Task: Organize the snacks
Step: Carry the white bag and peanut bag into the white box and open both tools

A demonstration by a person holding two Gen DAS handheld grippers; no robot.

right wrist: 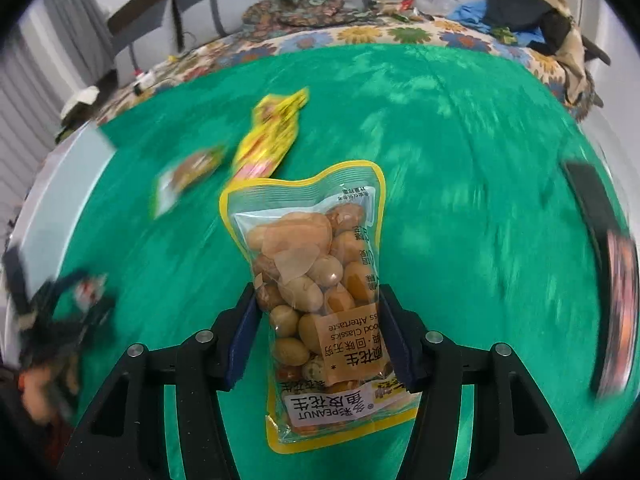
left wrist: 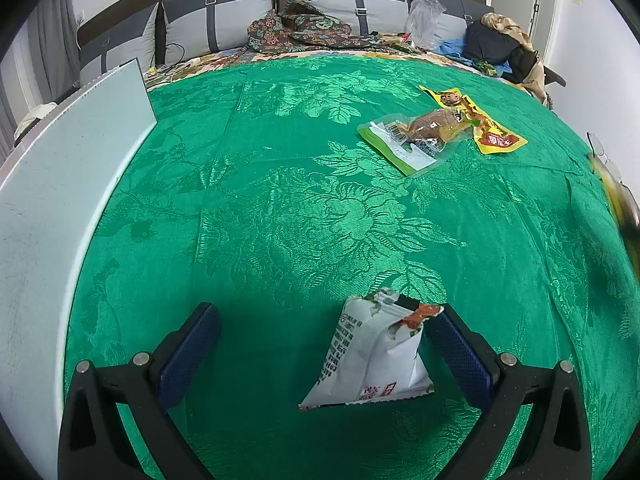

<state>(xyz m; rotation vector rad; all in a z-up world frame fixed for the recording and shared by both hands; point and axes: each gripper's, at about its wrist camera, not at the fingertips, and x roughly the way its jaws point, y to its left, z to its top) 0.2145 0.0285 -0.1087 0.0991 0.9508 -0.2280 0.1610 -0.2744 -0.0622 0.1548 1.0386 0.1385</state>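
Observation:
My left gripper [left wrist: 320,344] is open above the green cloth [left wrist: 280,200]. A small white snack packet [left wrist: 372,356] sits between its fingers, leaning against the right finger [left wrist: 460,356]; the left finger is apart from it. My right gripper [right wrist: 316,336] is shut on a clear yellow-edged peanut bag [right wrist: 316,280] and holds it above the cloth. A green-edged packet with a brown snack [left wrist: 416,136] and a yellow packet [left wrist: 476,120] lie at the far right in the left wrist view; they show blurred in the right wrist view, the green-edged packet [right wrist: 188,176] and the yellow packet [right wrist: 272,136].
A white box or board [left wrist: 60,208] stands along the cloth's left edge. Pillows, patterned fabric, a plastic bag [left wrist: 424,16] and clothes lie at the back. A dark blurred tray-like object [right wrist: 604,276] is at the right. The left gripper shows blurred in the right wrist view [right wrist: 60,308].

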